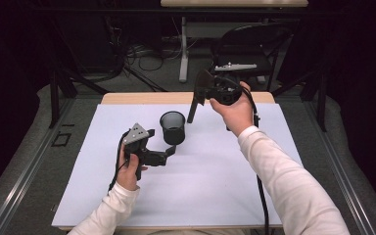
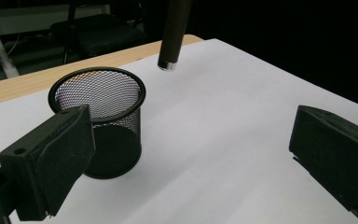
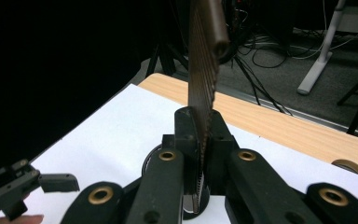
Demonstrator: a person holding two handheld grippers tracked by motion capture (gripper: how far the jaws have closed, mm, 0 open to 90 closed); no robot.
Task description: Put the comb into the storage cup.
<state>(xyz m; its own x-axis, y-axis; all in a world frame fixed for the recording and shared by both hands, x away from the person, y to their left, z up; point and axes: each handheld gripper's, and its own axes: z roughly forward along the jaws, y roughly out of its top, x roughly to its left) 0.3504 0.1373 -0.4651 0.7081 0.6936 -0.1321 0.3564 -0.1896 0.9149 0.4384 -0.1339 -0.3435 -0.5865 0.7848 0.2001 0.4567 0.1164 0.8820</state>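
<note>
Dark room, with a chair (image 1: pixel 247 46) and floor cables lying beyond the far edge of the table (image 1: pixel 142 98).

White sheet (image 1: pixel 200 181) covering nearly the whole tabletop; a strip of bare wood is showing along the far edge.

Right gripper (image 1: pixel 201 90), carried by the right hand (image 1: pixel 235 110), is hovering above the far edge, right of centre. Its jaws are standing together, clamped on the ribbed end of a comb (image 3: pixel 204 70). In the high view the comb's dark handle (image 1: pixel 192 110) is hanging down and slightly leftward from the jaws, its long axis close to upright, its tip free of the sheet.

Left gripper (image 1: pixel 169 152), carried by the left hand (image 1: pixel 128 171), is resting low near the middle of the sheet. Its jaws are standing wide apart with nothing between them; the left pad (image 2: pixel 51 158) is sitting just in front of the cup wall, and whether it is touching cannot be told.

Mesh cup (image 1: pixel 172 126), black, upright, mouth open upward, standing left of centre toward the far edge.

Relation governing the coming move, as a judgement: the handle tip (image 2: pixel 167 65) is hanging just beyond the cup's rim (image 2: pixel 97 71), on the side toward the right hand, and above rim height. The right hand is nearer in the sense that counts, since it is carrying the comb; a short carry toward the left hand should bring the upright handle over the mouth for lowering.
</note>
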